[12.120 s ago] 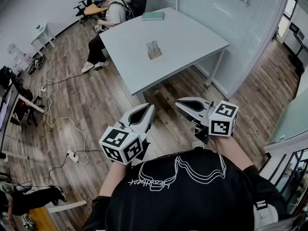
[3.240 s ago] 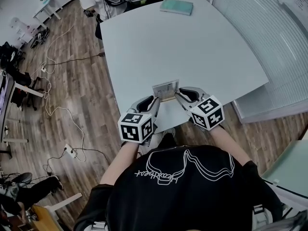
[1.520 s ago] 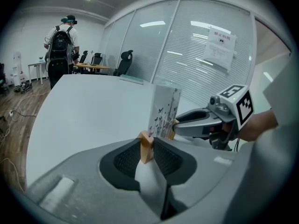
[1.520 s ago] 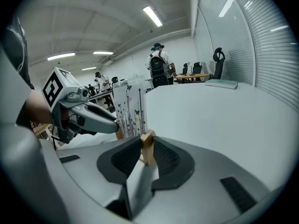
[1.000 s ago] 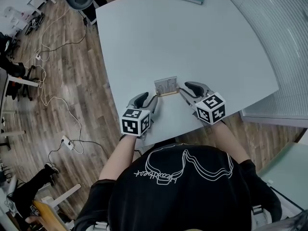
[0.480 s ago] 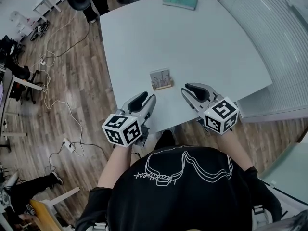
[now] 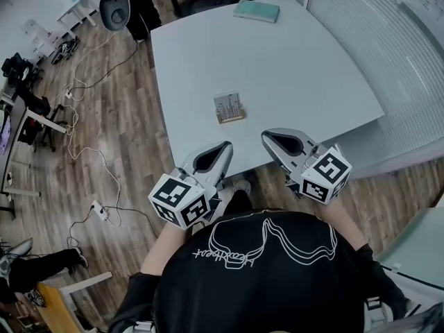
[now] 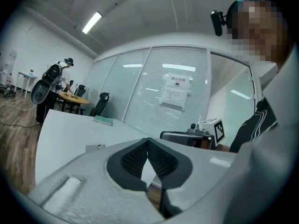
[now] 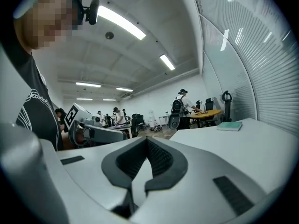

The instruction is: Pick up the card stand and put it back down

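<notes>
The card stand (image 7: 228, 108) sits upright on the white table (image 7: 305, 75), toward the near-left part of the top. It is a low wooden base holding a pale card, and neither tool touches it. From the head camera it lies at about 12 o'clock from the two grippers, well apart from both. The left gripper (image 7: 223, 146) is held at the table's near edge, at roughly 7 o'clock from the stand. Its own camera shows its dark ribbed pads pressed together at the tips with nothing caught between them. The right gripper (image 7: 267, 136) hangs at about 5 o'clock from the stand, its tip overlapping the near edge of the tabletop in the picture. Its pads likewise meet at the tip and hold nothing. The two tools angle slightly toward each other, with a gap between them, each with its marker cube at the rear end nearest the person's black shirt (image 7: 263, 276). A teal book (image 7: 257, 10) lies flat at the far edge of the table, at 12 o'clock from the stand and well away from it. Off the table at about 11 o'clock stands an office chair (image 7: 114, 5), and at 9 o'clock white cables (image 7: 83, 151) trail across the wooden floor (image 7: 118, 116).
</notes>
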Motion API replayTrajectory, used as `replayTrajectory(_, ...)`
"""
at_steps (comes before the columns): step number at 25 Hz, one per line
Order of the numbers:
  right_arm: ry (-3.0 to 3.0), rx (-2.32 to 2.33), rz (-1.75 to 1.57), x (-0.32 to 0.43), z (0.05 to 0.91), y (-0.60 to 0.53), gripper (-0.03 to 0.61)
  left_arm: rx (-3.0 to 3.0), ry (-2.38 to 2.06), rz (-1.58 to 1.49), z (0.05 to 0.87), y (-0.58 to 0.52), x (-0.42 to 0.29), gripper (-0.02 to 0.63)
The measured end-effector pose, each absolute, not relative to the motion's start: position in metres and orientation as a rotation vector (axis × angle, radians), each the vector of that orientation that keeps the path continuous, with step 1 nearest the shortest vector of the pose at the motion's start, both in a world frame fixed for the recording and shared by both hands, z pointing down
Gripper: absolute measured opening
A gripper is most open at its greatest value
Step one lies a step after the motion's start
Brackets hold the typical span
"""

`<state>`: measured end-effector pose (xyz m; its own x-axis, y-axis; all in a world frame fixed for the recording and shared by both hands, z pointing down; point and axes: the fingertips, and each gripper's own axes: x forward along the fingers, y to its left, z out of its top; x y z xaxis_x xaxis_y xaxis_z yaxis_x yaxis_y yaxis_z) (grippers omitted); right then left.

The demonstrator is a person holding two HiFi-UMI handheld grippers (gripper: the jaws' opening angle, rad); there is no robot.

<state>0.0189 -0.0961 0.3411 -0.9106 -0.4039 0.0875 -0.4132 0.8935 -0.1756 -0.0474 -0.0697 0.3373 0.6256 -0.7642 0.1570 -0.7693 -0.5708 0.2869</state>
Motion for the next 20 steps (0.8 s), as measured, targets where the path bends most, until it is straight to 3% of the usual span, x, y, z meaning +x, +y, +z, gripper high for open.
replayTrajectory(20, -3.064, 0.475, 0.371, 0.015, 0.324, -0.027, 0.006, 2.579, -1.210, 0.066, 0.325, -0.011, -0.021, 0.014)
